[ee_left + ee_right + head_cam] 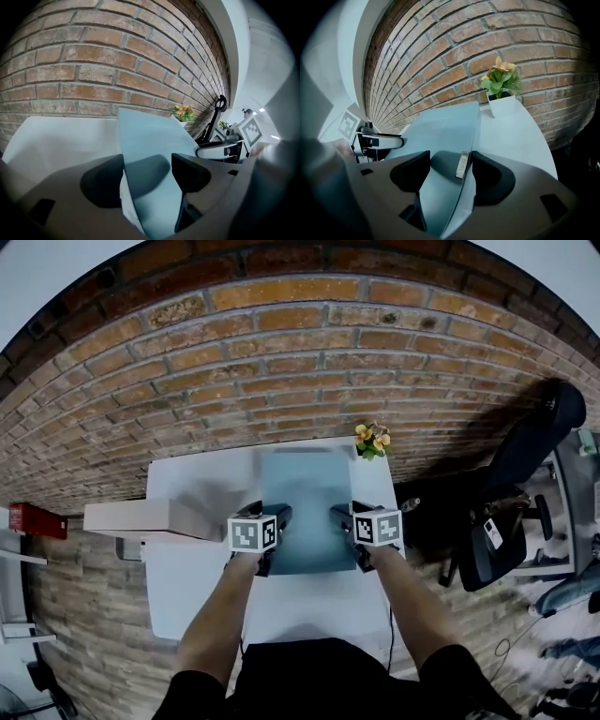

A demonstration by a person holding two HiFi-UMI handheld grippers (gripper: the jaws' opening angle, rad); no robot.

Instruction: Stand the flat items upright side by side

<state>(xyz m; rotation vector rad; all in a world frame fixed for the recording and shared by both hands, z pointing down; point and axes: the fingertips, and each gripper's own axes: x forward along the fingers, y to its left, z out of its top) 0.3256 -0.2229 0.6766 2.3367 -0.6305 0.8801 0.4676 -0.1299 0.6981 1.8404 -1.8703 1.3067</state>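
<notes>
From the head view, a white bench (187,587) stands against a brick wall (281,362), and a flat blue-grey folder (305,512) lies in the middle of it, its long sides running away from the person toward the wall. The left gripper (275,526) is at the folder's near left corner and the right gripper (345,519) at its near right corner, with the person's forearms reaching in from below. A small potted plant (372,441) sits at the bench's far right corner, a long white box (150,518) is at the left edge, and a black office chair (525,474) stands on the floor to the right. In the left gripper view, the folder (150,140) fills the gap between the jaws and slants upward toward the wall. Both pads press on it, one against its left edge, where white pages show, and the other on its cover, so this gripper pinches the folder. The plant (183,112) shows beyond the folder's far corner. In the right gripper view, the folder (440,131) again runs between the jaws. A small metal tag (462,165) on its edge sits against the right pad, the other pad bears on the cover, and this gripper is clamped on the folder too. Whether the folder's far end rests on the bench cannot be told.
</notes>
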